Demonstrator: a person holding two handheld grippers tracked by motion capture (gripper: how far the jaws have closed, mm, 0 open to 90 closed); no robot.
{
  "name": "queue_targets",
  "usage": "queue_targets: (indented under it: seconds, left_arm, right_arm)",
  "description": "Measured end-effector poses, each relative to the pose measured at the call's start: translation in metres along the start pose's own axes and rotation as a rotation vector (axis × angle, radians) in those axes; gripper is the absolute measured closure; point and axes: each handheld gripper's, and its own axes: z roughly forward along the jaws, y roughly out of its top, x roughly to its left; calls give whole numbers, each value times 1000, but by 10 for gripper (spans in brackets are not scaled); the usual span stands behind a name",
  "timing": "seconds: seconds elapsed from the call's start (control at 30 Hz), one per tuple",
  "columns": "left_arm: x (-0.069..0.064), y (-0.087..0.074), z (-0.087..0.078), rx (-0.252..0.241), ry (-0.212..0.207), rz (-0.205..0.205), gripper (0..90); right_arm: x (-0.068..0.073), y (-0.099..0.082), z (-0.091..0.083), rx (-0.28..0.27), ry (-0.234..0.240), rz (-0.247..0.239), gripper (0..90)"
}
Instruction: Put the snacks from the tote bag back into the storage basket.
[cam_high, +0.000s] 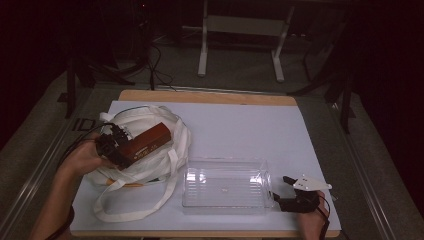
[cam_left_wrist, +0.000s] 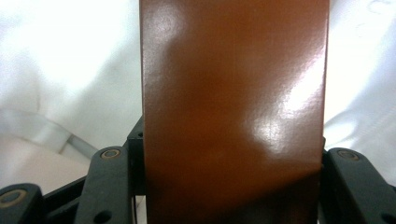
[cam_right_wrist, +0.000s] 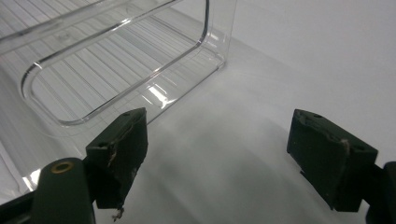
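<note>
Two jaws of the left gripper clamp a brown box.

A glossy reddish-brown box lies over a white cloth bag. Beside the bag, the clear plastic bin has a ribbed base. The counter is pale lavender-white, wood-edged. Jaws are black.
</note>
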Motion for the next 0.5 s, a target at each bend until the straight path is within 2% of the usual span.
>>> queue_targets:
  seconds: [0.37,0.5]
  left_arm:
    - [-5,-4,-25,-79,-22,43,437]
    - [-8,-3,-32,-88,-28,64,438]
  right_arm:
    - [0,0,0,0,0,1,202]
    - [0,0,0,1,0,1,203]
